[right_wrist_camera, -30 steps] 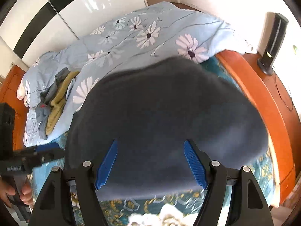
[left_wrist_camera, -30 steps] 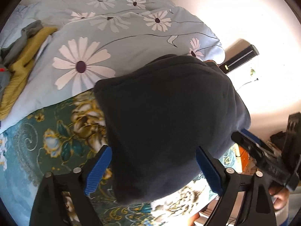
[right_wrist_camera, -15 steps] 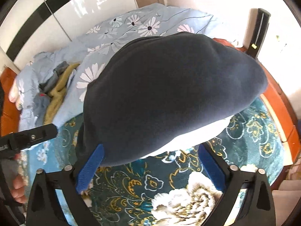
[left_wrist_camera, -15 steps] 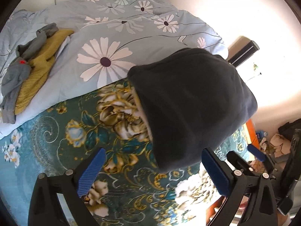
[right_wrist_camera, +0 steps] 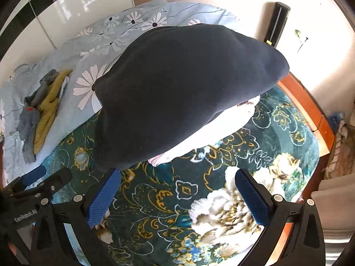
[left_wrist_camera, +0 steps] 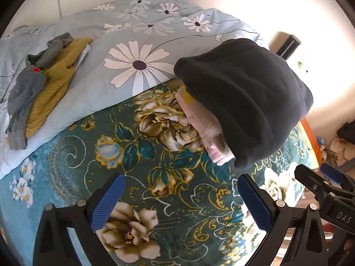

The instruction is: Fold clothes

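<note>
A folded dark navy fleece garment [left_wrist_camera: 244,97] lies on top of folded pink and white clothes [left_wrist_camera: 206,130] on the green floral blanket [left_wrist_camera: 133,166]. It also shows in the right wrist view [right_wrist_camera: 177,88], with the white clothes [right_wrist_camera: 221,126] under it. My left gripper [left_wrist_camera: 182,199] is open and empty, above the blanket, short of the stack. My right gripper [right_wrist_camera: 177,197] is open and empty, just in front of the stack. The right gripper shows at the left wrist view's right edge [left_wrist_camera: 326,184].
A loose pile of grey and mustard clothes [left_wrist_camera: 44,84] lies on the light blue daisy duvet [left_wrist_camera: 137,44] at the left; it also shows in the right wrist view [right_wrist_camera: 42,108]. The orange wooden bed frame [right_wrist_camera: 310,110] runs along the right. A black speaker [right_wrist_camera: 277,24] stands by the wall.
Both grippers have drawn back from the navy garment, which now rests on the stack. They were open around it a second ago and now stand apart from it.
</note>
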